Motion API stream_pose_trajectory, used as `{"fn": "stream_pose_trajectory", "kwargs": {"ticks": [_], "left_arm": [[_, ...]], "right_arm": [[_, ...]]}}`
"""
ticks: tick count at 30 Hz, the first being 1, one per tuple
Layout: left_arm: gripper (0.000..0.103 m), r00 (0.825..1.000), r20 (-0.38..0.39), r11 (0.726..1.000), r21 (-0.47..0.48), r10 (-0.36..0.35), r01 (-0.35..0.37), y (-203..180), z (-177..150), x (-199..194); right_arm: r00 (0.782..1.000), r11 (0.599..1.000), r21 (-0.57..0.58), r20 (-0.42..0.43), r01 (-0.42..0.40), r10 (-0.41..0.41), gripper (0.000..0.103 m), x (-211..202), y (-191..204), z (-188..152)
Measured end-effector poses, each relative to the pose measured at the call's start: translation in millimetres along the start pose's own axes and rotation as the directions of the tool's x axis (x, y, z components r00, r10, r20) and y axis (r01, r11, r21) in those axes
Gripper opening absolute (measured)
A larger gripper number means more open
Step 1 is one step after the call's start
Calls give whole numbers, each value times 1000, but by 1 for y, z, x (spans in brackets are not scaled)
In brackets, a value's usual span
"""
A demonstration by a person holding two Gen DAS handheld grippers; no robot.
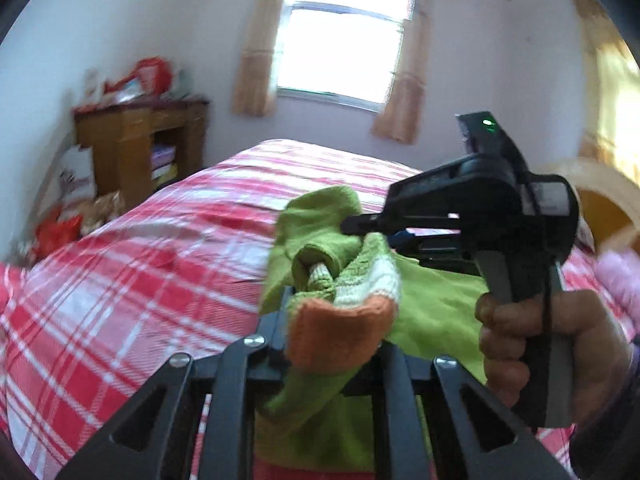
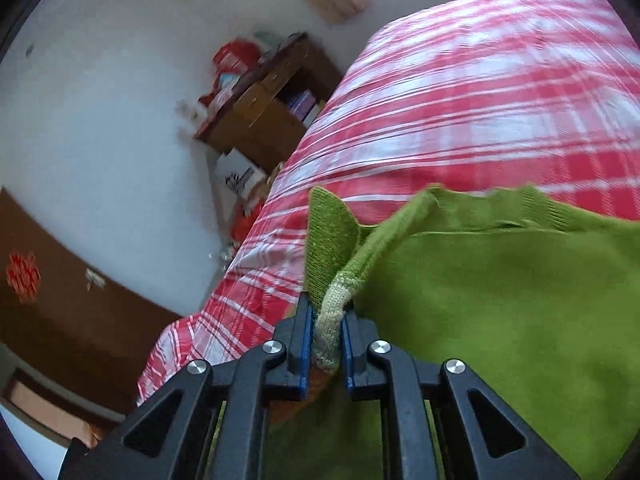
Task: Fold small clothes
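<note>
A small green knit sweater with an orange cuff and a white stripe hangs bunched above the bed's red-and-white plaid cover. My left gripper is shut on the sleeve end, and the cloth hides most of its fingers. A hand holds my right gripper at the right of the left wrist view, its tips pinching a green fold. In the right wrist view the right gripper is shut on the sweater's pale knitted trim between blue pads. The sweater's body drapes to the right, over the plaid cover.
A wooden cabinet piled with red bags stands against the wall left of the bed, with more bags on the floor. A curtained window is behind the bed. Something pink lies at the right edge.
</note>
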State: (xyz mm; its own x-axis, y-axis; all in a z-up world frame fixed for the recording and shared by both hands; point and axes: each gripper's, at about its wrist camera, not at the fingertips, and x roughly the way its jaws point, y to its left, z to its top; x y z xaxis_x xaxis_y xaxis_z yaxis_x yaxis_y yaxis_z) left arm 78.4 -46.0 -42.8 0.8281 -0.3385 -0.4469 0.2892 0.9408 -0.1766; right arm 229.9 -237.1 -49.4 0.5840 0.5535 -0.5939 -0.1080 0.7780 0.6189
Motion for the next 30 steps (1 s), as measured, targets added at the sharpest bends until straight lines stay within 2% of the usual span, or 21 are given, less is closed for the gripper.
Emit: {"fn": "stream_pose_trajectory", "kwargs": {"ticks": [3,8,22,27,30], "left_arm": [[15,999,-27,996,71,-46,48,-29,-4,4],[15,995,-71,985,152,-75,85,-63,-12,13],[15,980,-126,946,268,-151,181,-134,-16,33],[15,968,-162,924,302,-190,232,-166,-23,46],[15,963,-190,915,322,-189,243,-180,-29,52]], "right_arm": [[999,999,31,27,22,-23,12,-24,-26,-2],[998,997,62,47,49,-52,12,-47,-57,-6],[984,989,19,104,146,-147,11,-112,-107,1],[973,979,29,115,200,-202,11,-135,-138,-4],[966,971,48,94,235,-239,11,-135,-159,-10]]}}
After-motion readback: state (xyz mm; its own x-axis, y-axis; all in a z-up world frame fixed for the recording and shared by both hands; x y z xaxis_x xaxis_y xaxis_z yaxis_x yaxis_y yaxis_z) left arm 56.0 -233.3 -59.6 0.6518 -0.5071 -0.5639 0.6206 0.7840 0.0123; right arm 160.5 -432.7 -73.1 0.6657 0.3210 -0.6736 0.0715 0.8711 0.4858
